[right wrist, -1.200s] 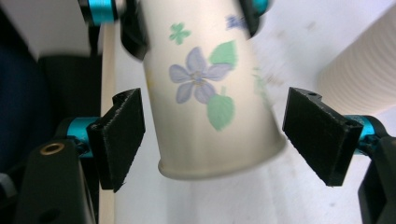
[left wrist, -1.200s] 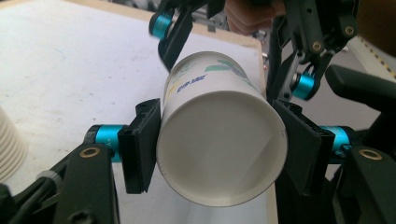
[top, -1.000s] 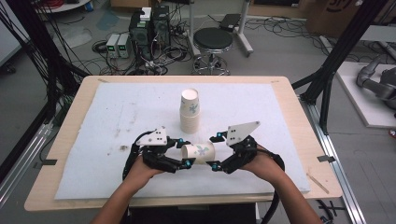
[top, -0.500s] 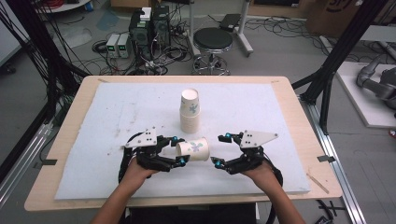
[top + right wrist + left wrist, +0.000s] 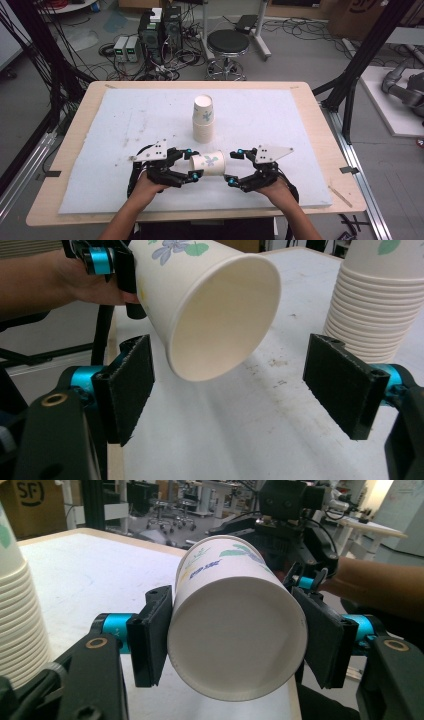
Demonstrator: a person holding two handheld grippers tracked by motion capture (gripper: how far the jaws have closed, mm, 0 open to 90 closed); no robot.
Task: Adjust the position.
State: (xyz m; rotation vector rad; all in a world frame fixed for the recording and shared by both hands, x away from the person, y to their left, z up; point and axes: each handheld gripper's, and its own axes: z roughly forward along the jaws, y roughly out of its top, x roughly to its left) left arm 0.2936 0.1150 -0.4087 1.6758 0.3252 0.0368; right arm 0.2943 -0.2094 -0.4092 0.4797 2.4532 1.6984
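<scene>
In the high view, the left gripper (image 5: 192, 165) is clamped on a single paper cup (image 5: 209, 164) that lies on its side just above the white mat (image 5: 100, 150), near the tabletop's near edge and a little left of its middle. The cup's open mouth faces the right gripper (image 5: 234, 166), whose jaws stand wide, just beside the rim and not touching it. A stack of cups (image 5: 203, 119) stands upright in the middle of the mat, close behind the held cup; the mat is bare out to the left, right and far edges.

In the left gripper view, both pads press the cup (image 5: 235, 630) near its base, whose bottom faces the camera. The stack (image 5: 20, 605) rises at the left, close by.

In the right gripper view, the wide pads flank the cup's mouth (image 5: 220, 320) with clear gaps on both sides. The stack (image 5: 380, 300) stands beyond the right-hand pad, with bare mat between.
</scene>
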